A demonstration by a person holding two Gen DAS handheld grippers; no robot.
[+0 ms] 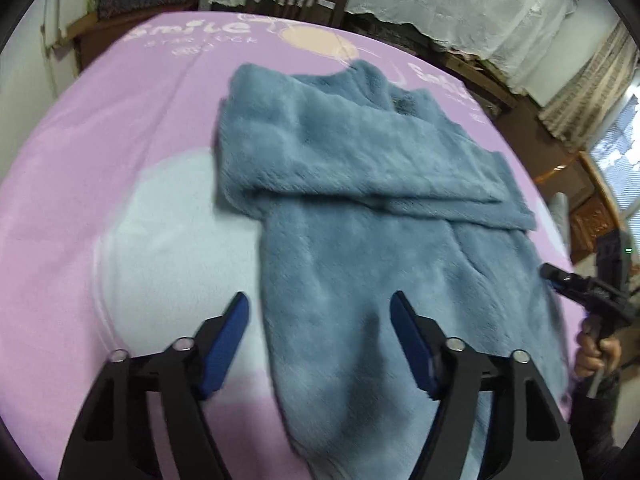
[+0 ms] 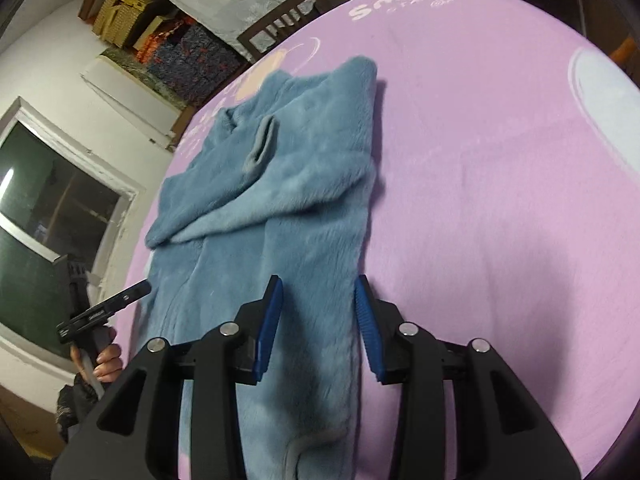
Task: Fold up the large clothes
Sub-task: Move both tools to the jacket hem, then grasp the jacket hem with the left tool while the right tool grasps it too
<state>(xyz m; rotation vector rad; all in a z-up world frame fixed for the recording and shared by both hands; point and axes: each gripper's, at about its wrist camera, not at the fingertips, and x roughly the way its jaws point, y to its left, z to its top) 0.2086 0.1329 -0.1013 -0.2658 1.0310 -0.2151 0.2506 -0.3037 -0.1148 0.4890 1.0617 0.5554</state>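
Note:
A large fluffy blue garment (image 1: 360, 208) lies on the pink sheet (image 1: 100, 152), with a sleeve folded across its upper part. It also shows in the right wrist view (image 2: 280, 200). My left gripper (image 1: 320, 304) is open and empty, just above the garment's near left edge. My right gripper (image 2: 318, 284) is open and empty over the garment's near right edge. The right gripper also shows in the left wrist view (image 1: 560, 276). The left gripper also shows in the right wrist view (image 2: 136, 292).
The pink sheet (image 2: 500, 200) covers a wide flat surface with printed words and pale circles. A dark wooden chair (image 1: 296, 0) stands at the far edge. White lace cloth (image 1: 440, 0), stacked boxes (image 2: 132, 12) and a window (image 2: 48, 184) surround it.

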